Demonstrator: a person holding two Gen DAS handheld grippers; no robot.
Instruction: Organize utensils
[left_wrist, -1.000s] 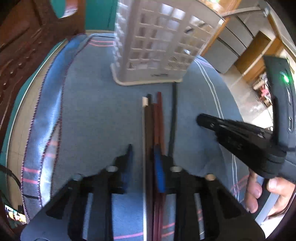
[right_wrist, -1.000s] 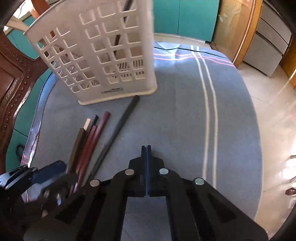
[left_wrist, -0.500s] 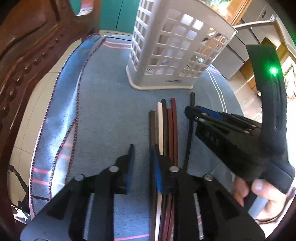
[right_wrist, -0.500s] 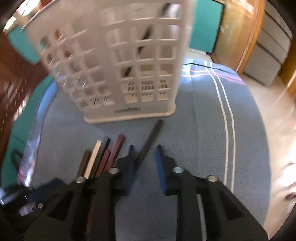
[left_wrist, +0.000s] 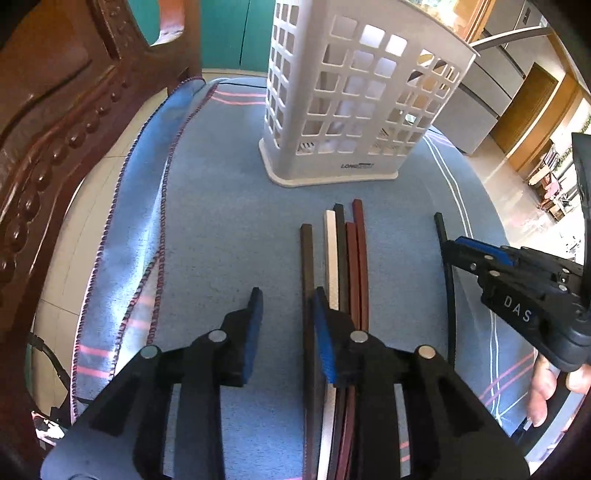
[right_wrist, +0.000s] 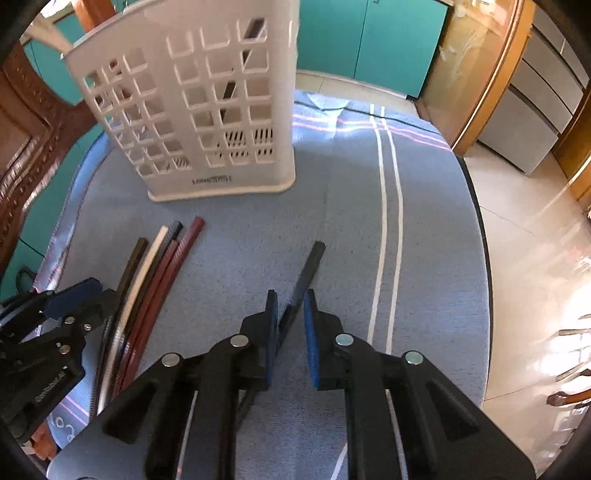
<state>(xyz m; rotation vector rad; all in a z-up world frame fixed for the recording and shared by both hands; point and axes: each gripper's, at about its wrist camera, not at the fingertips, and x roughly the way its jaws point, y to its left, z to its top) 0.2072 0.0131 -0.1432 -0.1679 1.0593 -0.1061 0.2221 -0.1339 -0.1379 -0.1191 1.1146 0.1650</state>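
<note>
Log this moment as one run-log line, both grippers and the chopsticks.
left gripper: open, beside chopstick bundle | right gripper: open around lone black chopstick | holder: upright

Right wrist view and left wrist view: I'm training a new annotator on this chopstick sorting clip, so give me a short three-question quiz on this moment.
1. True or false: the right gripper is open, with the lone black chopstick running between its fingers.
2. Multiple choice: where does the bundle of chopsticks lie in the left wrist view?
A. inside the white utensil basket
B. on the blue cloth, under the right finger of the left gripper
C. held up in the air
3. Fill in: the basket stands ____ on the cloth.

Key: 1 true; 2 B; 3 upright.
</note>
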